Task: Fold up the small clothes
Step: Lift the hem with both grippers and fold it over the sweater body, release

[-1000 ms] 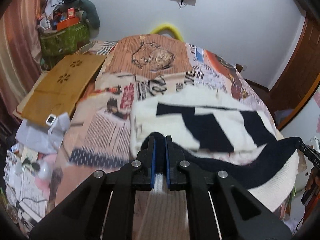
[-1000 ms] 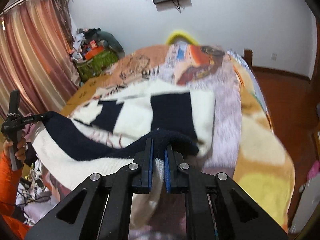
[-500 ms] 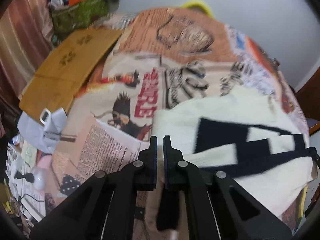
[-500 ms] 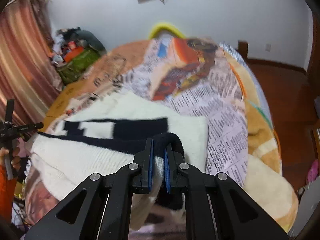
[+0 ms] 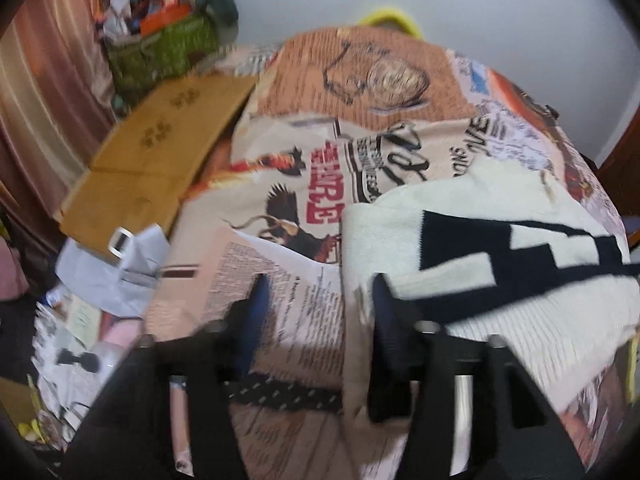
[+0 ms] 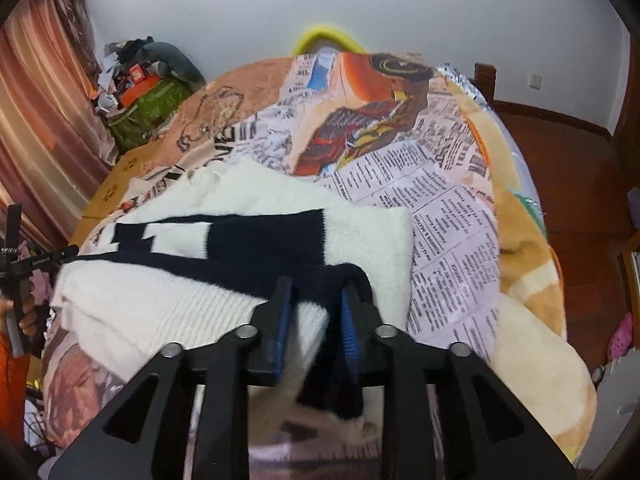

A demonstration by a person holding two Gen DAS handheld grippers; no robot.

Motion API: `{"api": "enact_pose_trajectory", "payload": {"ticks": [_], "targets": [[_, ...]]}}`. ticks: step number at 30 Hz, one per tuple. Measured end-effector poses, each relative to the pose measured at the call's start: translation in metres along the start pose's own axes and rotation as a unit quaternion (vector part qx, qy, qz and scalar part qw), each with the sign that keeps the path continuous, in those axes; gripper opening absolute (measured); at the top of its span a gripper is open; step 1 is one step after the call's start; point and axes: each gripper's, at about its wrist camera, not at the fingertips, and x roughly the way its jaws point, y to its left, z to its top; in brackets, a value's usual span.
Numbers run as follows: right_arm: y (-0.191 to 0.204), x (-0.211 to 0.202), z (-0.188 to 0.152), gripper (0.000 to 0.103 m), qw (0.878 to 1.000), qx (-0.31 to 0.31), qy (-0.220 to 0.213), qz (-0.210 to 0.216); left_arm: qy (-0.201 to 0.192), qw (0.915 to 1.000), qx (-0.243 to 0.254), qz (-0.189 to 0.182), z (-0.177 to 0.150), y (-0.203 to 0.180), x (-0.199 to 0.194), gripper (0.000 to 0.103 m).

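Bedroom, white wall, bed covered in a newspaper-print blanket, striped curtain at the left of frame, clutter pile upper left. Cream and navy knit sweater lies on the bed, partly folded, its near layer doubled over with a navy band along the fold; it fills the centre-left of the right wrist view and the right side of the left wrist view. Left claw spread wide, holding nothing, at the sweater's left edge over the blanket; view is blurred. Right claw parted, with the navy corner and a cream layer loose between its jaws, not pinched. Sweater looks soft, thick, floppy, light enough; it will sag and bunch. Best taken at corners or hem edges, both layers together.
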Motion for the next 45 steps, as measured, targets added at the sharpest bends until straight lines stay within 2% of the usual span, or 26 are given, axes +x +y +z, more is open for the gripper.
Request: {"api": "enact_pose_trajectory", "payload": {"ticks": [1, 4, 9, 15, 21, 24, 28, 31, 38, 43, 45], "targets": [[0.002, -0.007, -0.002, 0.039, 1.0, -0.003, -0.008, -0.003, -0.008, 0.9999, 0.008, 0.004, -0.005, 0.0, -0.009, 0.063], [0.006, -0.028, -0.009, 0.046, 1.0, -0.01, -0.023, -0.004, -0.015, 0.9994, 0.027, 0.014, -0.02, 0.001, -0.028, 0.071], [0.013, -0.049, -0.029, 0.049, 0.999, -0.028, -0.022, -0.014, -0.004, 0.9995, 0.028, 0.014, -0.054, 0.005, -0.041, 0.081], [0.018, -0.044, -0.058, 0.049, 0.999, -0.03, 0.013, -0.007, 0.043, 0.9984, 0.035, -0.005, -0.09, -0.007, -0.028, 0.082], [0.03, -0.023, -0.074, 0.049, 0.998, -0.043, 0.049, 0.01, 0.061, 0.9957, 0.066, -0.024, -0.098, -0.034, -0.02, 0.082], [0.041, -0.008, -0.07, 0.049, 0.996, -0.052, 0.063, 0.025, 0.065, 0.9935, 0.089, -0.03, -0.091, -0.049, -0.016, 0.082], [0.058, 0.009, -0.065, 0.049, 0.994, -0.071, 0.076, 0.044, 0.063, 0.9915, 0.113, -0.015, -0.08, -0.064, -0.008, 0.082], [0.068, 0.018, -0.059, 0.049, 0.992, -0.085, 0.08, 0.056, 0.032, 0.9922, 0.12, 0.007, -0.06, -0.07, -0.012, 0.082], [0.076, 0.028, -0.014, 0.049, 0.992, -0.091, 0.046, 0.069, -0.009, 0.9945, 0.103, 0.016, 0.008, -0.068, -0.007, 0.082], [0.067, 0.041, 0.019, 0.049, 0.995, -0.069, 0.026, 0.06, 0.005, 0.9961, 0.077, 0.043, 0.044, -0.059, 0.025, 0.082], [0.06, 0.044, 0.033, 0.049, 0.997, -0.053, 0.01, 0.051, 0.011, 0.9985, 0.039, 0.038, 0.058, -0.047, 0.035, 0.082]]}}
